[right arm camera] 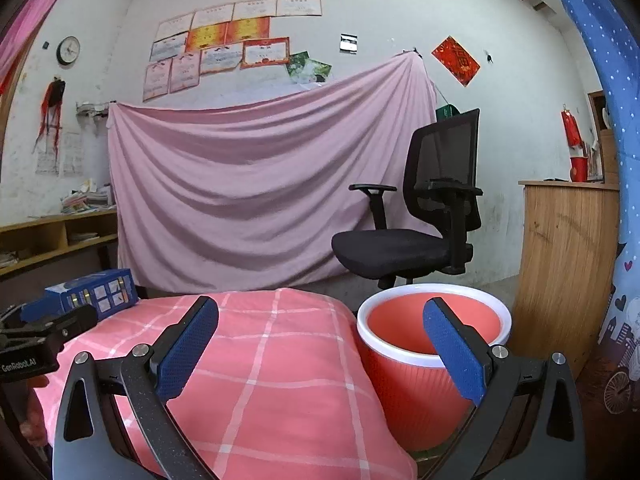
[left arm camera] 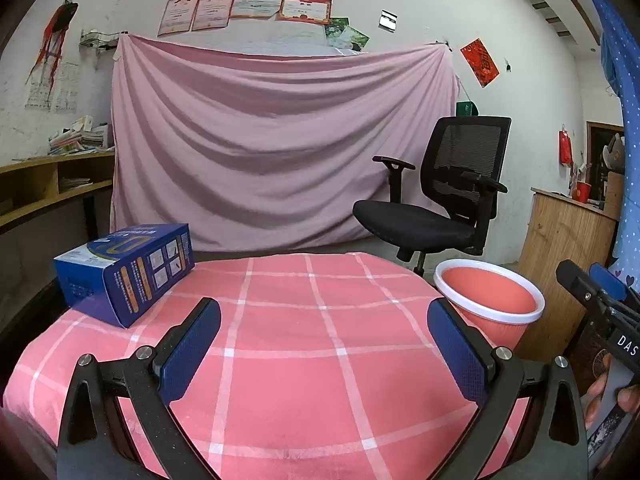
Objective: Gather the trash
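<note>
**Ana:** Trash first — the only candidate I can see is the blue box (left arm camera: 124,276), and nobody has hold of it. Left gripper (left arm camera: 324,344) has its jaws spread as wide as they go, nothing between the blue pads (left arm camera: 190,354) but checked cloth.

**Ben:** Same on the other side. Right gripper (right arm camera: 320,348) is gaping too, empty, one pad hanging over the mouth of the red bin (right arm camera: 434,344).

**Ana:** So where's the box sitting?

**Ben:** Far left corner of the pink checked tablecloth (left arm camera: 320,360), lying on its side, well apart from both sets of fingers. The bin stands off the table's right edge, lower than the top — I'd say placed there so things can be dropped straight in.

**Ana:** And it looks empty from the right wrist view. Wide jaws make sense for a box that broad.

**Ben:** Agreed — the left one is nearer, so that's probably the one to reach. Behind it all, an office chair (right arm camera: 412,216) and a pink sheet (left arm camera: 280,140) on the wall.
</note>
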The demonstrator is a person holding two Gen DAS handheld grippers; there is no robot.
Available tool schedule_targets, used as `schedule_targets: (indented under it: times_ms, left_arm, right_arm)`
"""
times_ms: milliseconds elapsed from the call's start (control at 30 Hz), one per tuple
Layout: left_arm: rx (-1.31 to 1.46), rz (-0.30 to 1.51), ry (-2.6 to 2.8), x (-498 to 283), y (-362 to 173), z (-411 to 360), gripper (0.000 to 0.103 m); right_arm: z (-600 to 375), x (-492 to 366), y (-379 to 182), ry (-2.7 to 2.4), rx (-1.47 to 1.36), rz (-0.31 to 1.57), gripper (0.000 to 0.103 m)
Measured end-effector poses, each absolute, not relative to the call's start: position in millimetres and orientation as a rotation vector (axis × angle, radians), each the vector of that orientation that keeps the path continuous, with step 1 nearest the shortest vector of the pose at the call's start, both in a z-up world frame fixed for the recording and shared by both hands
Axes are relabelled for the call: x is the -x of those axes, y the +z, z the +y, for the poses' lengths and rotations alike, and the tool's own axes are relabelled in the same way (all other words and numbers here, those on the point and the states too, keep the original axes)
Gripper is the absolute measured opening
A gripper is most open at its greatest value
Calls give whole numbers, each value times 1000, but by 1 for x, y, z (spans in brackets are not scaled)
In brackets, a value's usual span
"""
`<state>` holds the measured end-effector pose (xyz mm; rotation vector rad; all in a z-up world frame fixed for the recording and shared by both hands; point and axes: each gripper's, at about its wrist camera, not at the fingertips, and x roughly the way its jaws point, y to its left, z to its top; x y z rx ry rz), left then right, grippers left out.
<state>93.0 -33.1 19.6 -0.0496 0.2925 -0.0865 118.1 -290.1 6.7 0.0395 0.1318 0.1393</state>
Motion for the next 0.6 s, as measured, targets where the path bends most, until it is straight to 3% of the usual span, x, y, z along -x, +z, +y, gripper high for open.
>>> schedule_targets:
  times_ms: [600]
  left_arm:
    - [39,278,-83,-85,19,-32,101]
  right_arm:
    - [-288,-112,3,137,-43,126,103]
